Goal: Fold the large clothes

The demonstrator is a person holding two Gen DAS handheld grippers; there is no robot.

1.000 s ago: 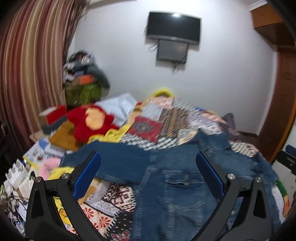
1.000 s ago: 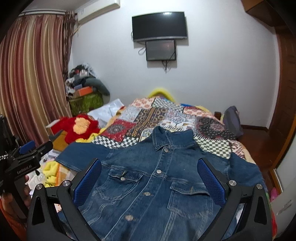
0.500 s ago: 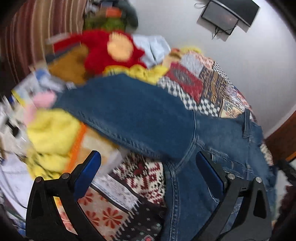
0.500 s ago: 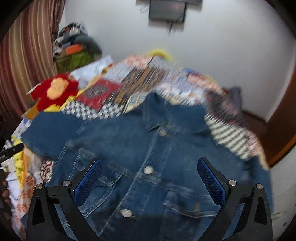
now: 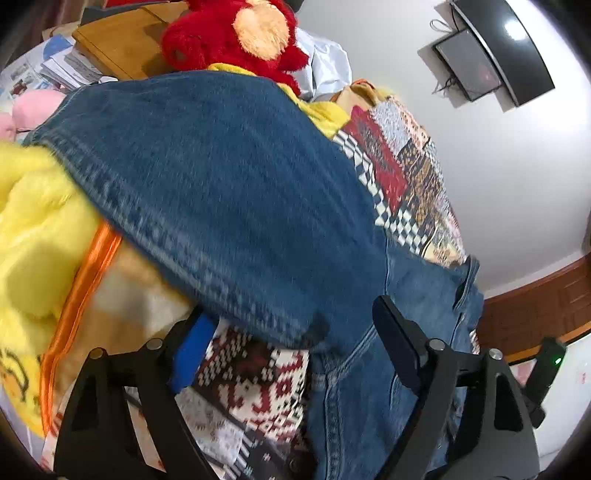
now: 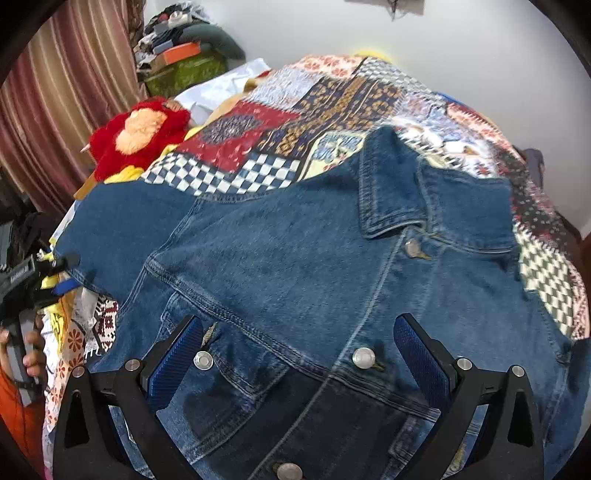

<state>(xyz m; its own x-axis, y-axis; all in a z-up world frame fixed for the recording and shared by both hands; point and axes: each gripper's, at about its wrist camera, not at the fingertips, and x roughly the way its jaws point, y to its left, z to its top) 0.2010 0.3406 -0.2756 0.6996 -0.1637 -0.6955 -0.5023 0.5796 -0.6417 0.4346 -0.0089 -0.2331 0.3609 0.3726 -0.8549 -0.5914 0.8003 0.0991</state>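
Observation:
A blue denim jacket (image 6: 295, 240) lies face up and buttoned on the patchwork quilt (image 6: 295, 110), collar towards the far wall. Its left sleeve (image 5: 221, 177) stretches out over the bed's cluttered edge. My left gripper (image 5: 291, 314) sits low at the sleeve's underarm seam. Its jaws are closing, with the denim edge between them but not pinched. The right wrist view shows it at far left (image 6: 33, 273), held by a hand (image 6: 29, 354). My right gripper (image 6: 297, 321) hangs open over the jacket's chest, one finger by the pocket button (image 6: 204, 360), the other right of the placket button (image 6: 364, 357).
A red plush toy (image 5: 236, 33) and a wooden board (image 5: 122, 40) lie beyond the sleeve. A yellow fleece with orange trim (image 5: 37, 221) bunches under it. A striped curtain (image 6: 55, 92) and a pile on a green box (image 6: 184, 70) stand at back left. A screen (image 5: 491, 48) hangs on the wall.
Both grippers have dropped towards the jacket. The left one swung and rolled over to the sleeve and its jaws have narrowed. The right one has come close over the chest, still wide.

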